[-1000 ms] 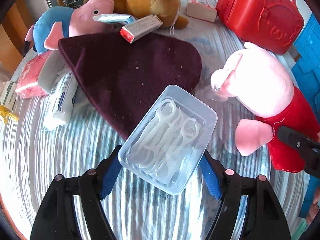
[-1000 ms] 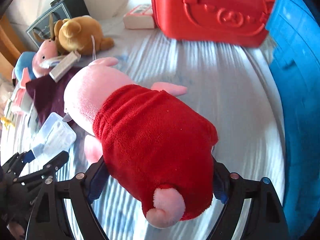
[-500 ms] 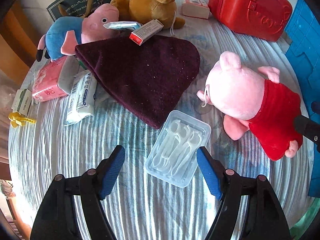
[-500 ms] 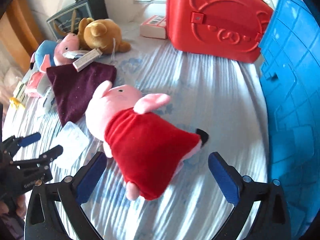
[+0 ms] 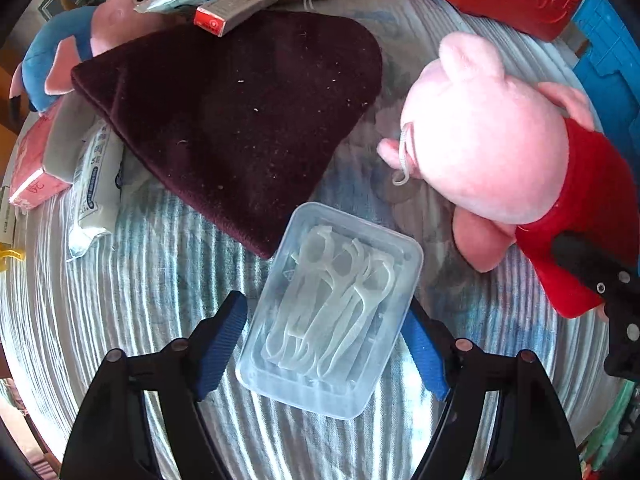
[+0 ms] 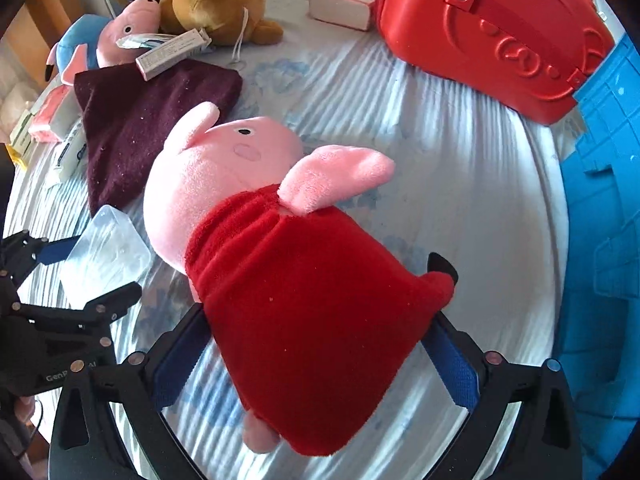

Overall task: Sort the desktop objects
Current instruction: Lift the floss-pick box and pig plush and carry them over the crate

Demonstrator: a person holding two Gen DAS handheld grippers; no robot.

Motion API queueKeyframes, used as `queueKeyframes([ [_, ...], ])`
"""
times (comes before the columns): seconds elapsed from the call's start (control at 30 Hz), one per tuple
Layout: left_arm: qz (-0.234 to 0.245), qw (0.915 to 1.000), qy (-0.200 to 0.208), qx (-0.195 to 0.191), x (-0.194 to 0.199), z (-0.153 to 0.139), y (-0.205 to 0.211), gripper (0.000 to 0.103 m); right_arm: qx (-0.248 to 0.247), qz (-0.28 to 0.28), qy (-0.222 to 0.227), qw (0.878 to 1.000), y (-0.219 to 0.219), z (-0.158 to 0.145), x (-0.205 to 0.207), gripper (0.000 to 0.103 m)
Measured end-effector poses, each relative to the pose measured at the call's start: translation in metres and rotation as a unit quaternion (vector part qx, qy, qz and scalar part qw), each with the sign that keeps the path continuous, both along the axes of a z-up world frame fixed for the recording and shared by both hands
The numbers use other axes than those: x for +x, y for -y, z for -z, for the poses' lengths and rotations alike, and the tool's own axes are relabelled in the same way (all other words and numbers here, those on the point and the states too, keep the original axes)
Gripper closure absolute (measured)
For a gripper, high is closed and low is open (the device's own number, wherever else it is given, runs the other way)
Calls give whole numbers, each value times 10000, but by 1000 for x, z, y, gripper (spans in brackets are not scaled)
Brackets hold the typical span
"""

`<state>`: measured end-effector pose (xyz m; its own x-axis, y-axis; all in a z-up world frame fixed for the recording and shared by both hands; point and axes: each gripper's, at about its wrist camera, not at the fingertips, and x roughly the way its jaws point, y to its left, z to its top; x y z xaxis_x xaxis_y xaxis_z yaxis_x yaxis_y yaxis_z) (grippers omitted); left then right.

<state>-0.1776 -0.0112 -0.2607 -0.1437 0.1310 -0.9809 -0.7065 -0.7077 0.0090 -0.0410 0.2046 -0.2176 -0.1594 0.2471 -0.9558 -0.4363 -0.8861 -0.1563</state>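
While the clear floss-pick box (image 5: 330, 316) lies flat on the striped cloth (image 5: 120, 300), its long axis runs diagonally, near end low-left, far end up-right toward the maroon hat (image 5: 236, 120). Left gripper (image 5: 324, 344) straddles its near half, blue pads spread just beside the long sides, no visible squeeze. Pig plush in red dress (image 6: 296, 280) lies just right of the box, head away; right gripper (image 6: 316, 364) is wide open around the dress, not clamped. Each hand is nearest its own item. Judgement: both only need closing.
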Motion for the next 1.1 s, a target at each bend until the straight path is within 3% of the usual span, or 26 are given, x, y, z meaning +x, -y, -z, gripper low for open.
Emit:
queueKeyframes([
  [0.03,-46,9999,-36,126,-1,-2,3,35,-21,14,1,10000,-1,2,-1,0],
  [0.17,-212,9990,-31,387,-3,-11,9,36,22,53,-77,10000,-3,8,-1,1],
  [0.3,-319,9981,-156,503,2,-26,15,39,94,115,-289,9995,4,1,5,16],
  [0.47,-351,9957,-478,715,14,-56,26,42,23,233,-633,9977,13,-19,21,24],
  [0.77,-379,9878,-969,1155,34,-105,54,42,202,106,-1125,9934,46,-67,55,26],
  [0.93,-348,9790,-1343,1493,65,-135,60,42,527,43,-1461,9878,69,-98,78,26],
  [1.1,-224,9653,-1808,1871,90,-175,69,42,900,60,-2060,9744,91,-144,107,26],
])
